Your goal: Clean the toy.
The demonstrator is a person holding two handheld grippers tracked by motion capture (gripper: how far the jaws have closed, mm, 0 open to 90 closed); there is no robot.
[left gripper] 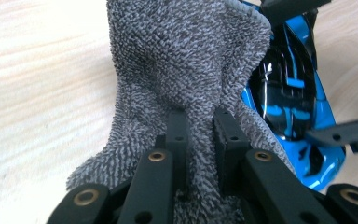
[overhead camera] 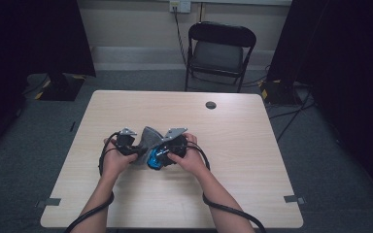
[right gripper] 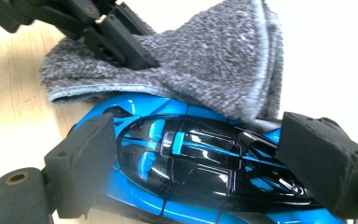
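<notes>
A shiny blue-and-black toy car point(right gripper: 191, 163) is held at the middle of a pale wood-grain table point(overhead camera: 252, 160), clamped by its sides between the foam-padded jaws of the right gripper point(right gripper: 196, 163). A grey terry cloth point(left gripper: 186, 74) is pinched in a bunched fold by the closed jaws of the left gripper point(left gripper: 200, 135) and is draped against the car's roof and far side. In the high view, both grippers are seen close together near the table's centre, w/ the cloth point(overhead camera: 148, 138) peaked between them and the car point(overhead camera: 154, 159) just below it.

The step in hand is judged to be wiping the car w/ the cloth. For a good result, the car should be kept clamped firmly and level, while the cloth is drawn across the glossy body in short strokes, w/ light pressure so the car is not pushed out of the pads. A loose cloth edge could be caught under the car.

The tabletop is bare apart from a small dark round cap point(overhead camera: 211, 105) toward the far edge. Beyond the table, a black folding chair point(overhead camera: 219, 51) is set against a pale wall; grey carpet, dark curtains at both sides, and floor cables are visible.
</notes>
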